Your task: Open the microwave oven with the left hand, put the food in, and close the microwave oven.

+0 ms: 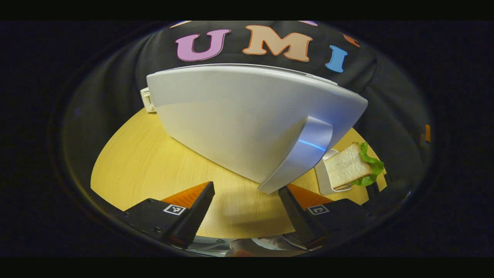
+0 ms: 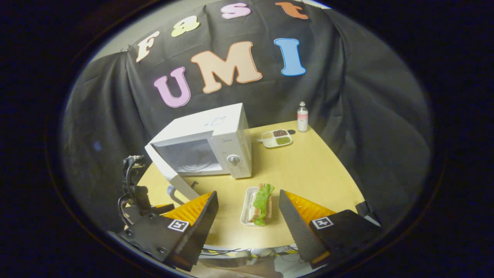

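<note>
The white microwave (image 2: 216, 135) stands on the wooden table (image 2: 308, 170) with its door (image 1: 239, 119) swung wide open to the left. My left gripper (image 1: 246, 192) is open just in front of the door's outer face; the lower end of the curved handle (image 1: 305, 154) sits close to its right fingertip, and nothing is clamped. The sandwich (image 2: 261, 201), bread with green lettuce, lies in a small white tray (image 2: 247, 208) in front of the microwave. Just short of it, my right gripper (image 2: 247, 196) stands open with the sandwich seen between its fingers. The sandwich (image 1: 349, 166) also appears beyond the door's edge.
A small divided dish (image 2: 276, 138) and a bottle (image 2: 302, 116) stand at the table's back right. The left gripper's black body with cables (image 2: 133, 191) is at the table's left edge, beside the open door (image 2: 170, 172). Bare tabletop lies right of the tray.
</note>
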### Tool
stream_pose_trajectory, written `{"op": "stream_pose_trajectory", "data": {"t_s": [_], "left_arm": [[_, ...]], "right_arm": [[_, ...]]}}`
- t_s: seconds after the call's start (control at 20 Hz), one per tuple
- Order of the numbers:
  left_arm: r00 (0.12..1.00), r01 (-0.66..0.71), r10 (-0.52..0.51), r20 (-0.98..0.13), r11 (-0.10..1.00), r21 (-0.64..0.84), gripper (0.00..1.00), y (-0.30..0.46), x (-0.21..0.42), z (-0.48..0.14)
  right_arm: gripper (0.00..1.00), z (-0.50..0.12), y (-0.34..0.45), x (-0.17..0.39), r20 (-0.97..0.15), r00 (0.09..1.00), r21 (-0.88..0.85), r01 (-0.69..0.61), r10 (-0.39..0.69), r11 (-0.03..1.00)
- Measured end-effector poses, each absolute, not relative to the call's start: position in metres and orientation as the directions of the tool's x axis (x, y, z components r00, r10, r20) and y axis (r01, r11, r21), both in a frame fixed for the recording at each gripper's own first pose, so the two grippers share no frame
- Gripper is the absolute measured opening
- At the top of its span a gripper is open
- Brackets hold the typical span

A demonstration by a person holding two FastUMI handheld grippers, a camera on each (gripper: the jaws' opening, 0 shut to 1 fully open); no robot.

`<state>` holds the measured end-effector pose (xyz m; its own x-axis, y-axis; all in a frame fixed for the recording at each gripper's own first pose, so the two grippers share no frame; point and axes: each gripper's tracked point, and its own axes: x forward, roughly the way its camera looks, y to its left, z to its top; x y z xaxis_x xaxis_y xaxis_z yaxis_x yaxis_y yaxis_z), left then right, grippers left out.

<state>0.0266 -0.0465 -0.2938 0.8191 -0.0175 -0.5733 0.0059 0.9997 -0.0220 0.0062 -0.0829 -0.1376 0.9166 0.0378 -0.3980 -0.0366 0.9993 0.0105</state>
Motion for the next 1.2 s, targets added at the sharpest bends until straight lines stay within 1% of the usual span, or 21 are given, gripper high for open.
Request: {"op": "stream_pose_trajectory", "data": {"t_s": [0.05, 0.1, 0.3, 0.4, 0.45, 0.7, 0.85, 1.05, 1.15, 1.2], "left_arm": [[0.813, -0.008, -0.001, -0.582, 1.0, -0.013, 0.98, -0.042, 0.021, -0.295], [0.806, -0.025, 0.017, -0.592, 1.0, -0.005, 0.98, -0.037, 0.016, -0.296], [0.781, -0.114, 0.089, -0.618, 0.993, -0.002, 0.98, -0.008, -0.017, -0.293], [0.76, -0.18, 0.145, -0.634, 0.984, 0.009, 0.99, 0.011, -0.035, -0.293], [0.751, -0.216, 0.175, -0.636, 0.976, 0.014, 0.98, 0.021, -0.043, -0.292], [0.702, -0.383, 0.302, -0.645, 0.924, 0.014, 0.98, 0.067, -0.084, -0.286], [0.663, -0.483, 0.398, -0.635, 0.875, 0.044, 0.94, 0.103, -0.108, -0.279], [0.627, -0.604, 0.52, -0.58, 0.795, 0.06, 0.94, 0.144, -0.135, -0.249], [0.614, -0.666, 0.585, -0.53, 0.745, 0.052, 0.94, 0.161, -0.146, -0.225], [0.616, -0.698, 0.622, -0.483, 0.715, 0.031, 0.94, 0.169, -0.148, -0.21]], "right_arm": [[0.99, -0.141, -0.083, 0.009, -0.41, 0.911, 0.006, -0.044, 0.043, 0.999], [1.0, -0.146, -0.084, 0.011, -0.424, 0.904, -0.001, -0.052, 0.046, 0.999], [0.99, -0.165, -0.088, 0.018, -0.483, 0.873, -0.012, -0.078, 0.062, 0.997], [0.99, -0.175, -0.09, 0.022, -0.512, 0.856, -0.016, -0.083, 0.064, 0.996], [0.99, -0.18, -0.091, 0.024, -0.53, 0.845, -0.017, -0.084, 0.062, 0.996], [0.99, -0.211, -0.1, 0.031, -0.617, 0.785, -0.035, -0.084, 0.044, 0.996], [0.99, -0.226, -0.105, 0.035, -0.659, 0.751, -0.03, -0.083, 0.042, 0.996], [0.99, -0.245, -0.107, 0.042, -0.707, 0.703, 0.016, -0.086, 0.073, 0.996], [0.99, -0.254, -0.109, 0.046, -0.73, 0.678, 0.038, -0.081, 0.083, 0.996], [0.99, -0.259, -0.109, 0.045, -0.745, 0.66, 0.053, -0.081, 0.094, 0.995]]}}
